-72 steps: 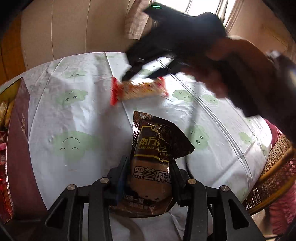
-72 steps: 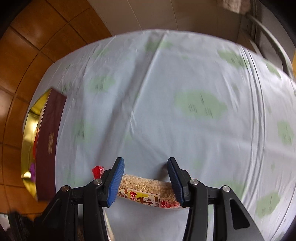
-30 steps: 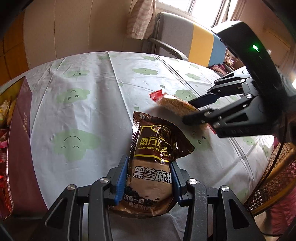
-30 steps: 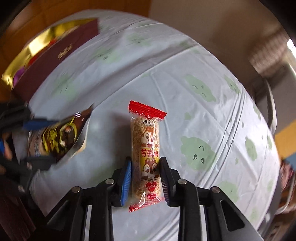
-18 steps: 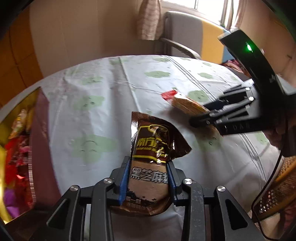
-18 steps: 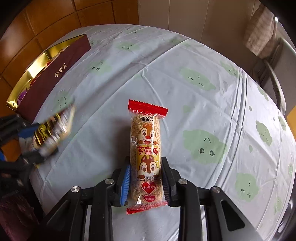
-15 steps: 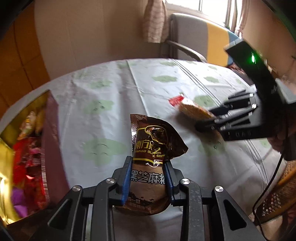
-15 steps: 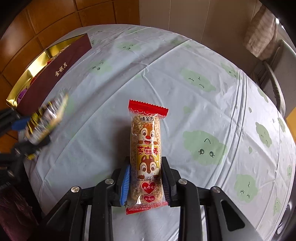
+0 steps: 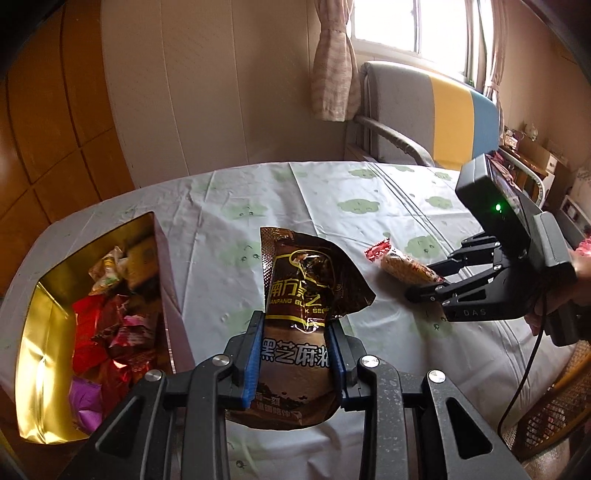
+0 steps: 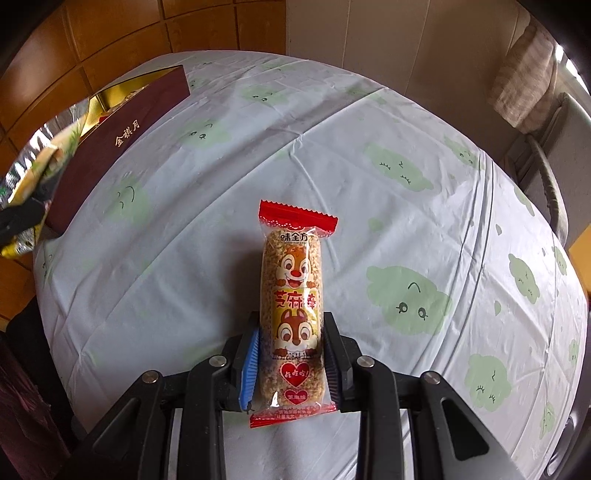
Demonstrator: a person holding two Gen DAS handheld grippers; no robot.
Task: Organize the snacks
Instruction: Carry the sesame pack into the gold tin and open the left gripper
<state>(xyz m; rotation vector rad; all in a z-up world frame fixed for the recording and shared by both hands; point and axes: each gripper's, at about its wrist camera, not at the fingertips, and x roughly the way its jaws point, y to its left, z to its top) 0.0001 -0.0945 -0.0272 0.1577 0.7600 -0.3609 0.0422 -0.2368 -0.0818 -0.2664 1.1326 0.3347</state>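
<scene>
Left wrist: pouch (image 9: 295, 354) inside left gripper (image 9: 294, 360).

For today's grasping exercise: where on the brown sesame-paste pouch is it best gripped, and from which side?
Grip the brown pouch across its lower, filled body, coming from its bottom end along its length. There it is narrow and firm enough for the pads, as the left gripper shows; the upper part flares into thin, crumpled foil that would probably fold.

light: daylight from the window (image 9: 402, 27) behind my left tongs, blown out white | glare: gold lining of the box (image 9: 44, 332) shines | shadow: soft, under my tongs on the tablecloth (image 10: 369, 184) | focus: mostly sharp, my left-hand packet (image 10: 33, 177) smeared | edges: strong fisheye bend, black corners
</scene>
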